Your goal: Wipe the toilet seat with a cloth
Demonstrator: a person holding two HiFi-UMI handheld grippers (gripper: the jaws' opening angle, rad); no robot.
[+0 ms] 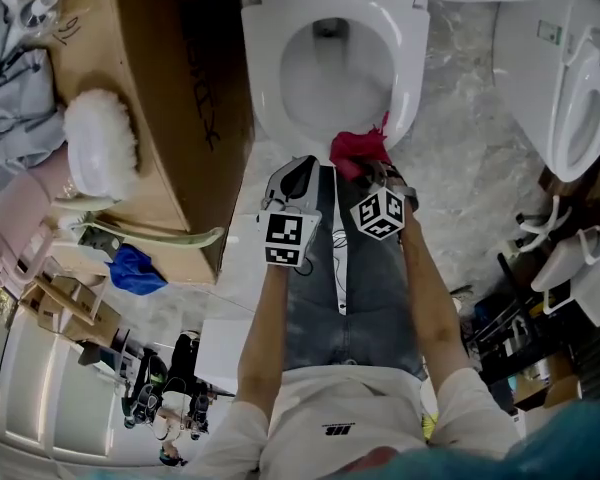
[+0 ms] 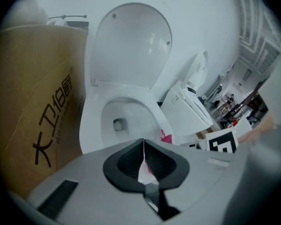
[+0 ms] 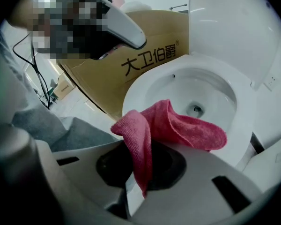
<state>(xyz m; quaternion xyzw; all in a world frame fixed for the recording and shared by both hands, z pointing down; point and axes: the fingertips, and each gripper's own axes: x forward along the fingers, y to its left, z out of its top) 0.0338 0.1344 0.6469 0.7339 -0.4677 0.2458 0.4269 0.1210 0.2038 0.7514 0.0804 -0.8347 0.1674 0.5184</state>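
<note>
At the front rim of the toilet seat (image 1: 412,68), the pink cloth (image 1: 358,148) sits bunched just where the person's reach meets the porcelain. The right gripper (image 1: 372,173) is clamped on it. Its own view shows a fold of the cloth (image 3: 178,125) pinched between the jaws, with one end hanging down through them and the wider end flopping forward toward the bowl. Holding it by a fold leaves a loose pad of fabric ahead of the jaws, which is probably the part meant to drag along the seat. Whether that pad presses on the rim or only hovers over it I cannot tell from either view. The left gripper (image 1: 295,178) hangs just beside the right one, over the floor short of the toilet. Its jaws (image 2: 143,158) are pressed together with nothing between them, so it looks parked out of the way while the other does the work. The lid (image 2: 131,46) stands raised against the tank, leaving the whole ring of the seat bare and reachable. A cardboard box (image 1: 180,88) crowds the toilet on the person's left and a second toilet (image 1: 570,88) stands to the right. That likely explains why the approach is made straight on from the front, and the wiping seems about to start from this near edge.
</note>
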